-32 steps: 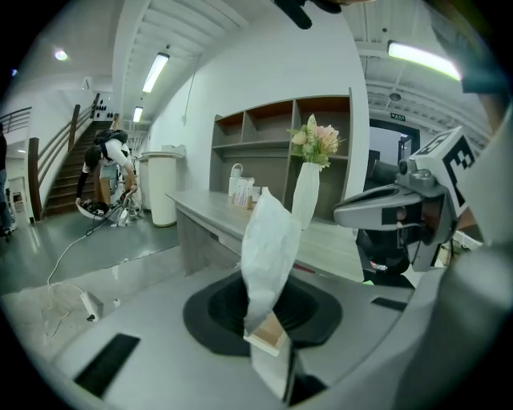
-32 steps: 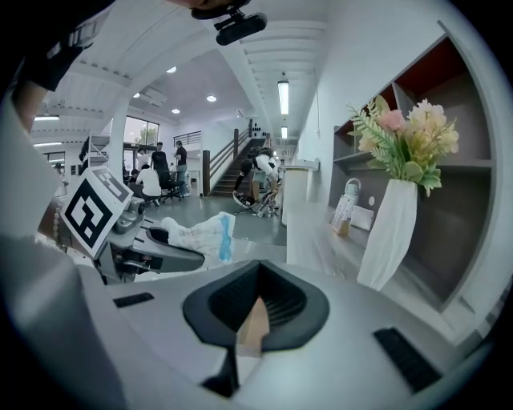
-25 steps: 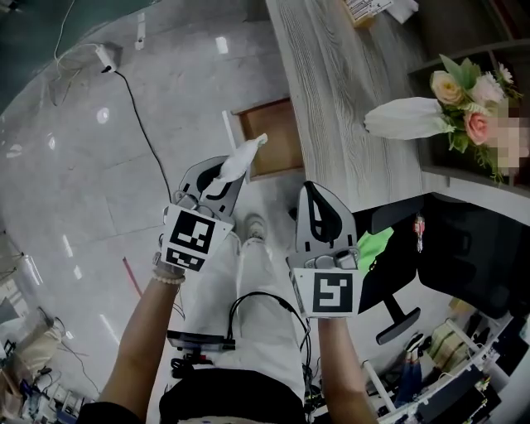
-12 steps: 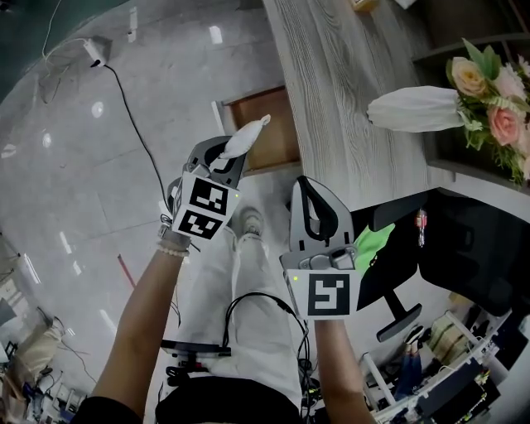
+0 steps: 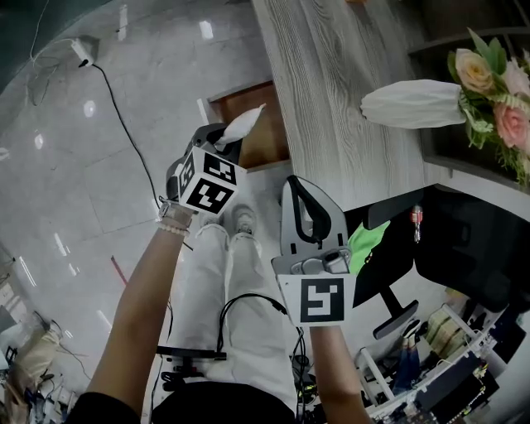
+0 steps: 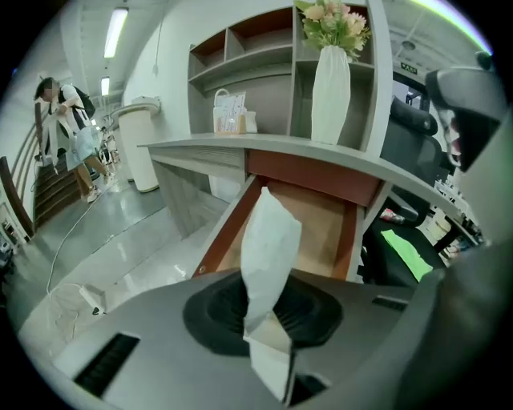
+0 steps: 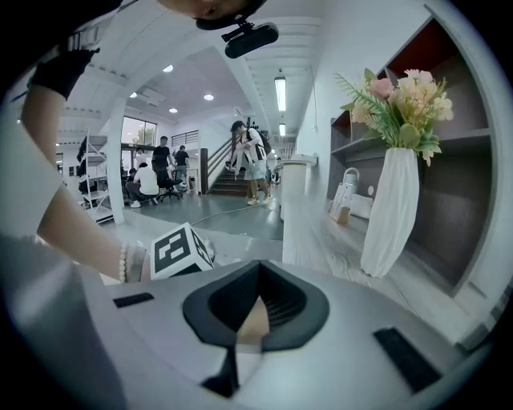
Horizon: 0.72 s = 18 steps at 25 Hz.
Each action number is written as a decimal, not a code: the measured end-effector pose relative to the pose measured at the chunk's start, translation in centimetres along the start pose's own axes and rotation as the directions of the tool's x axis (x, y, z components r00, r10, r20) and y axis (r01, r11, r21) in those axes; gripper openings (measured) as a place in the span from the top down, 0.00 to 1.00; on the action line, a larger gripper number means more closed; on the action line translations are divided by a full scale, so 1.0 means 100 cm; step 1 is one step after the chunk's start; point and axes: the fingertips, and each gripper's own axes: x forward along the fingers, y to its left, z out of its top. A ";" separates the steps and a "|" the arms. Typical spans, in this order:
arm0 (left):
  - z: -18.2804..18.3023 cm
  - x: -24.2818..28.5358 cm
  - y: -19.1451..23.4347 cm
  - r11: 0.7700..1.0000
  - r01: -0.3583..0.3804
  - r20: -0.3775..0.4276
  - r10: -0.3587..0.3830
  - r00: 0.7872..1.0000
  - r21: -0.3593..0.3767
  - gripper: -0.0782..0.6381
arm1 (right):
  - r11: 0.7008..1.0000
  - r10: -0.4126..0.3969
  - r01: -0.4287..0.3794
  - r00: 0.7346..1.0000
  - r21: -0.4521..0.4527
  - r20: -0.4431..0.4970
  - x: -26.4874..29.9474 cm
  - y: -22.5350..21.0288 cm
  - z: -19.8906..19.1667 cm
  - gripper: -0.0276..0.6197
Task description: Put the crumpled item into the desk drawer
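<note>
We pick it up with the left gripper, where the crumpled white tissue is pinched at its lower end between the 2 black pads. The jaws are clenched tight on it, and the rest of the tissue stands up and out past the tips, bent and leaning a little to one side.

From the head view, the tissue's free end pokes over the near left edge of the open brown wooden drawer. The drawer is pulled out from under the grey wood-grain desk top. In the left gripper view the drawer lies straight ahead, right behind the tissue, and its tan bottom board shows bare. The tissue is up in the gripper, not down inside the drawer.

Now the right gripper. We see it held beside the left one, nearer the desk edge, with its 2 jaws closed tip to tip and nothing gripped between them.

On to the containers. The tall white ribbed vase stands at the back of the desk against the shelf unit. It carries 1 bunch of pink and cream flowers with green leaves.
</note>
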 end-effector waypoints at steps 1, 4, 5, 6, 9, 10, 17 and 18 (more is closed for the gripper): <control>-0.001 0.004 -0.001 1.000 0.001 -0.012 -0.001 1.000 0.002 0.80 | 1.000 -0.004 0.004 1.000 0.003 -0.002 0.000 -0.001 -0.001 0.95; -0.003 0.014 -0.002 1.000 0.002 -0.038 -0.002 0.999 0.005 0.80 | 1.000 -0.016 0.016 1.000 0.014 -0.013 -0.002 -0.004 -0.005 0.95; -0.004 0.016 -0.003 1.000 0.001 -0.046 0.000 0.999 0.004 0.80 | 1.000 -0.018 0.018 1.000 0.018 -0.016 -0.003 -0.005 -0.006 0.95; -0.005 0.019 -0.003 1.000 -0.001 -0.057 0.001 0.998 0.004 0.80 | 1.000 -0.020 0.020 1.000 0.021 -0.018 -0.004 -0.006 -0.007 0.95; -0.010 0.027 -0.003 1.000 -0.007 -0.089 0.007 0.996 0.004 0.79 | 1.000 -0.020 0.021 0.999 0.022 -0.025 -0.005 -0.007 -0.010 0.95; -0.012 0.029 -0.003 1.000 -0.008 -0.096 0.008 0.995 0.006 0.79 | 0.999 -0.021 0.022 0.999 0.024 -0.025 -0.005 -0.007 -0.011 0.95; -0.017 0.042 -0.017 0.998 0.047 -0.136 -0.042 0.990 0.035 0.74 | 0.999 -0.027 0.027 0.999 0.034 -0.020 -0.006 -0.009 -0.014 0.95; -0.018 0.044 -0.020 0.997 0.062 -0.140 -0.055 0.989 0.040 0.70 | 0.999 -0.028 0.029 0.999 0.036 -0.020 -0.007 -0.009 -0.015 0.95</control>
